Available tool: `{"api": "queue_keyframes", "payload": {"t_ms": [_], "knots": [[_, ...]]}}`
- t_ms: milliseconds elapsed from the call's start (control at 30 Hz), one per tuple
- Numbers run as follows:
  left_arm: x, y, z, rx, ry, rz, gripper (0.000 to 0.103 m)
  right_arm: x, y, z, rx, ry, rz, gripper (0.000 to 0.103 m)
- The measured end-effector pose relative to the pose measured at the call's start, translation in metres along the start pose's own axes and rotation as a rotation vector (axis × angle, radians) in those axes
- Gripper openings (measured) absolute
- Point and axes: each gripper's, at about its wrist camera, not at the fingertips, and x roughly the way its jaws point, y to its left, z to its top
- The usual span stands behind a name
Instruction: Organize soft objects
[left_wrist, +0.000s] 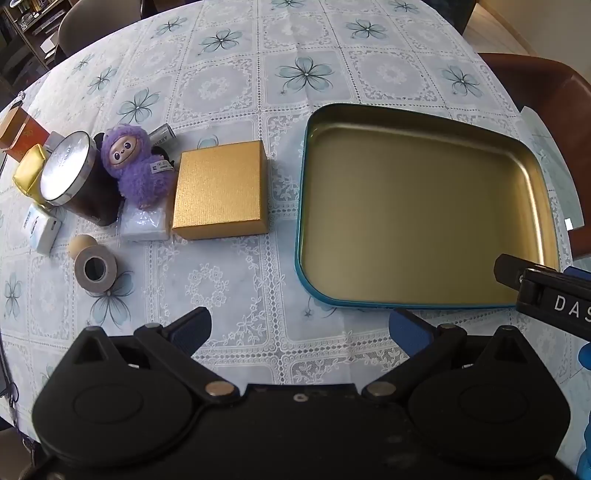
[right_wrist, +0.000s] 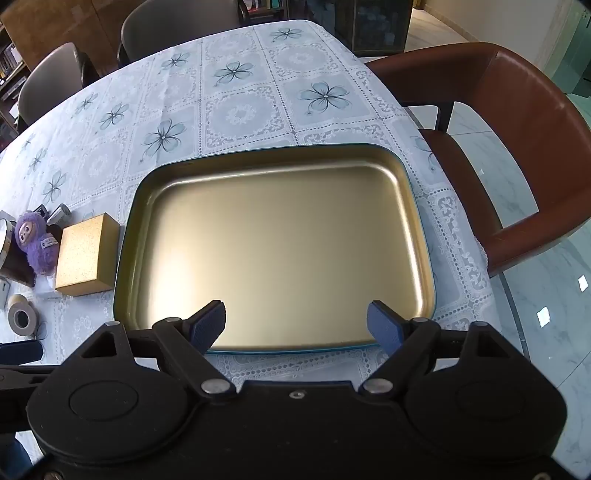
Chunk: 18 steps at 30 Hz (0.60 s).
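Nothing is sitting in the tin tray (right_wrist: 273, 254) yet, so we are judging the sorting as barely begun: its gold floor is showing bare from wall to wall. We are holding the left gripper (left_wrist: 299, 328) low over the tablecloth (left_wrist: 236, 92) with its jaws spread wide apart and gripping nothing, and the right gripper (right_wrist: 297, 325) is hovering at the tray's near rim, jaws likewise wide apart and carrying nothing. The soft things are waiting in the cluster on the left: the purple plush toy (left_wrist: 138, 166) is leaning between the dark round canister (left_wrist: 79, 181) and the gold box (left_wrist: 221, 194), touching both as far as we can tell, with a white soft packet (left_wrist: 144, 223) lying just under it and a gold pouch (left_wrist: 31, 168) behind the canister. All of them are left to move, by our judgement. A tape roll (left_wrist: 95, 270) is lying nearer us, apart from the cluster. Open cloth is stretching between our left fingers and the toy, and the box is standing between toy and tray, so we are expecting to lift over it. The table edge is falling away just beyond the tray's right wall, beside the brown chair (right_wrist: 517, 147).
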Motion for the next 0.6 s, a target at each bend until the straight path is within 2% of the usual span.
{"api": "queue_keyframes", "payload": {"t_ms": [600], "knots": [[0.0006,0.0018,-0.0013,-0.017,0.000,0.004,0.103,0.0004,-0.0014,-0.0014,0.004,-0.002,0.003,0.080]]}}
